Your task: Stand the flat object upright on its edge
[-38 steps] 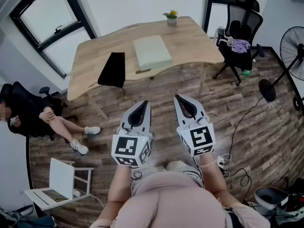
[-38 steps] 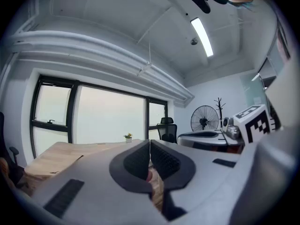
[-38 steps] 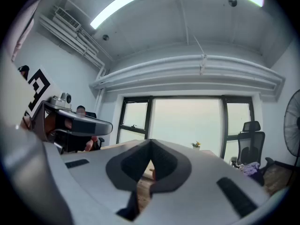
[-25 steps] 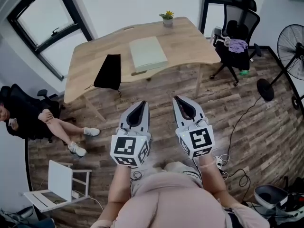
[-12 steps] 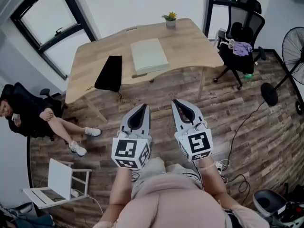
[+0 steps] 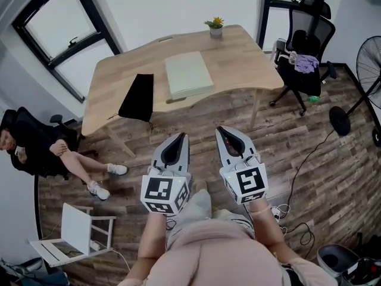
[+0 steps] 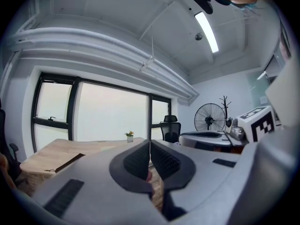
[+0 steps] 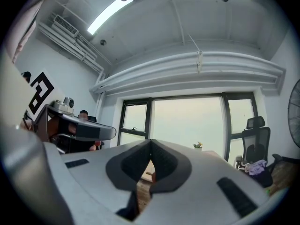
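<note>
Since a second ago the wooden table (image 6: 250,61) has drawn slightly nearer in your head view, and your trouser leg (image 6: 198,202) now shows forward between the grippers.

- Left gripper (image 6: 181,135): jaws fully together, nothing between them. It is held out level over the plank floor (image 6: 309,142), short of the table.
- Right gripper (image 6: 221,128): jaws likewise pressed together and empty. It is beside the left one, pointing the same way.
- Flat object: pale green slab (image 6: 189,74), lying flat on the tabletop near the front edge. It is well apart from both grippers.
- Black pouch (image 6: 138,96): left of the slab, draped over the table's front edge.
- Small potted plant (image 6: 216,25): at the far edge.
- Seated person (image 6: 41,148): at your left.
</note>
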Available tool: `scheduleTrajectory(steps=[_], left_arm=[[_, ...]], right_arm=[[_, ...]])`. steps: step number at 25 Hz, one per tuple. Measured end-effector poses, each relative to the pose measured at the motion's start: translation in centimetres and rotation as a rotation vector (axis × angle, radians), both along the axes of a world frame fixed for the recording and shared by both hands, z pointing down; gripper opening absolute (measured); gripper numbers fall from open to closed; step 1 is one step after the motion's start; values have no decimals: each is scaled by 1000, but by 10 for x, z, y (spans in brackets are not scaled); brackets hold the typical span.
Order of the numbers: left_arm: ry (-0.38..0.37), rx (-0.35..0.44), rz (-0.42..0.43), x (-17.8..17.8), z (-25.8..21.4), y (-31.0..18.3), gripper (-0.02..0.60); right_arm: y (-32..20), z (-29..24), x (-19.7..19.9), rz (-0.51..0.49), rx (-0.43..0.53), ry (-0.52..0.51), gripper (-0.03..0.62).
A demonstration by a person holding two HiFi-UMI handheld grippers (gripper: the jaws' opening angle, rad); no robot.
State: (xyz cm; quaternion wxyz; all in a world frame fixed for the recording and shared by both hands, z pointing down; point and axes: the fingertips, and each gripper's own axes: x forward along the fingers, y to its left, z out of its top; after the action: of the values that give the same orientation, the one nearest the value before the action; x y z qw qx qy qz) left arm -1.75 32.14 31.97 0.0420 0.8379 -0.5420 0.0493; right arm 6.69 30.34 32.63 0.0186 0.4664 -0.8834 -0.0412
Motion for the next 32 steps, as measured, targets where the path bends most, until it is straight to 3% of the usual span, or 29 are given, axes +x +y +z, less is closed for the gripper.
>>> scheduleTrajectory(steps=[18, 32], left_arm=[[16, -16, 15, -27, 8, -101, 12], [19, -26, 36, -69, 7, -164, 12]], right_arm=[[-99, 5, -31, -2, -13, 22, 0], [-164, 2, -67, 20, -26, 45, 0]])
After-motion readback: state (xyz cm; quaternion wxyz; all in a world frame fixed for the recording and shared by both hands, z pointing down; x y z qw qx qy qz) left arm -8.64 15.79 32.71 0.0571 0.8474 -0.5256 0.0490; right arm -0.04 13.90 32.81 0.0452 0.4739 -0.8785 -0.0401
